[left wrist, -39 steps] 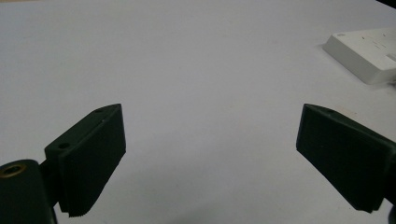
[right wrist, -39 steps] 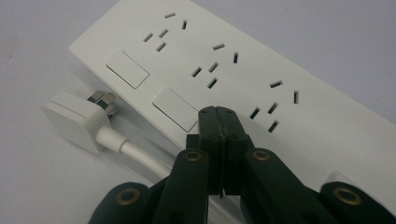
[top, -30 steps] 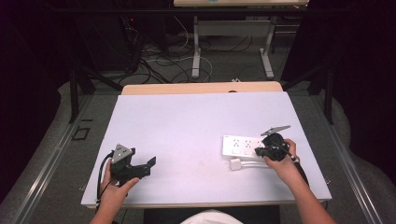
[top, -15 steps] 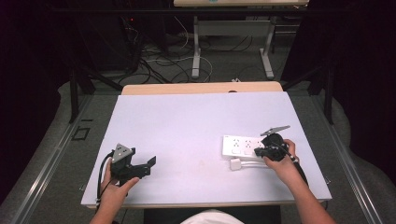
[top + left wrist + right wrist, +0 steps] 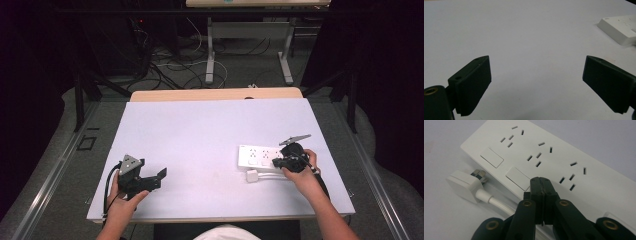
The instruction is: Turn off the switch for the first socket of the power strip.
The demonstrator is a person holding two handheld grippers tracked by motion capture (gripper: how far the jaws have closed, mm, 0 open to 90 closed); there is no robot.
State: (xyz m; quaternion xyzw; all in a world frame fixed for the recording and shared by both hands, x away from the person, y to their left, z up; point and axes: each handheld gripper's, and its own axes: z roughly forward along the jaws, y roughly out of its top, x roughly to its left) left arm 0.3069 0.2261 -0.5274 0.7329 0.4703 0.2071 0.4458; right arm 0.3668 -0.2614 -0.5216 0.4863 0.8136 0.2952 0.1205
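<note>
The right gripper (image 5: 541,181) is held with its jaws pressed together, tips over a switch of the white power strip (image 5: 564,157), which lies at the table's (image 5: 200,130) right. The left gripper (image 5: 536,82) is held spread wide above bare tabletop, well apart from the strip

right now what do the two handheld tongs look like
Both are black. The left tongs have flat rectangular pads with fine ridges, brass-coloured pivot screws, a grey three-cornered plate on top and a black cable trailing back. The right tongs show the same brass pivots and grey plate.

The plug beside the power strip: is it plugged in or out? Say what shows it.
Out. The plug lies on the table beside the power strip, its prongs bare and every socket empty.
</note>
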